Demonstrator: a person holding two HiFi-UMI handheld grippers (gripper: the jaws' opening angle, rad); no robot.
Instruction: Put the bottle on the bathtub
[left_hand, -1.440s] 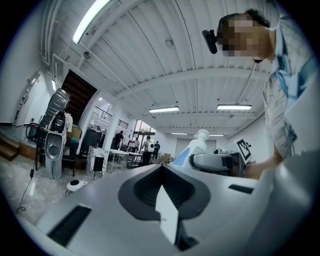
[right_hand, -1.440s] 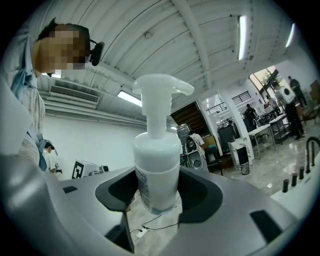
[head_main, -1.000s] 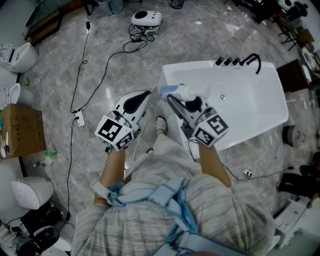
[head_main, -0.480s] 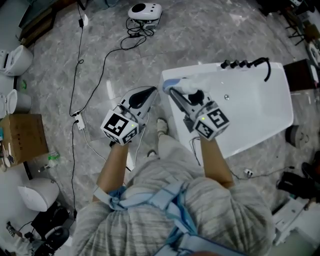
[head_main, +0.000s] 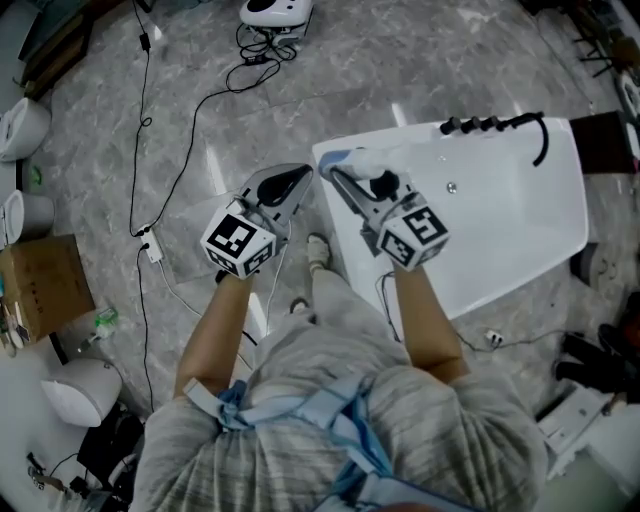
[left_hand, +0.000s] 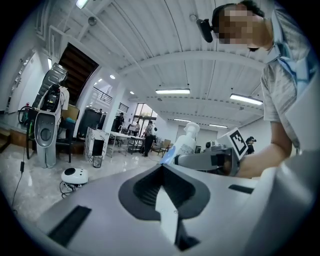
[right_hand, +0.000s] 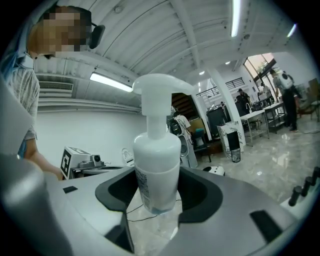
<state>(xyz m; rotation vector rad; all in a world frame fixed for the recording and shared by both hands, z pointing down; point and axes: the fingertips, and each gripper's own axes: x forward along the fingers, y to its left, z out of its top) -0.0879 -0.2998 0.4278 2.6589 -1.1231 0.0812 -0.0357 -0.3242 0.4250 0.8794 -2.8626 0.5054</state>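
Note:
A white pump bottle (right_hand: 157, 165) with a blue label stands upright between the jaws of my right gripper (right_hand: 157, 202), which is shut on it. In the head view the bottle (head_main: 368, 162) hangs over the near left corner of the white bathtub (head_main: 520, 215), held by the right gripper (head_main: 342, 176). My left gripper (head_main: 303, 177) hovers over the floor just left of the tub, its jaws shut with nothing between them. The left gripper view has the closed jaws of the left gripper (left_hand: 162, 167) in front, with the bottle (left_hand: 184, 141) beyond them.
Black taps and a spout (head_main: 490, 125) line the tub's far rim. Cables (head_main: 170, 190) trail over the marble floor to a white device (head_main: 275, 10). A cardboard box (head_main: 40, 285) and toilets (head_main: 22, 125) stand at the left. My shoe (head_main: 318, 250) is beside the tub.
Both grippers have drifted slightly away from my body. The bottle stays gripped over the tub's left corner.

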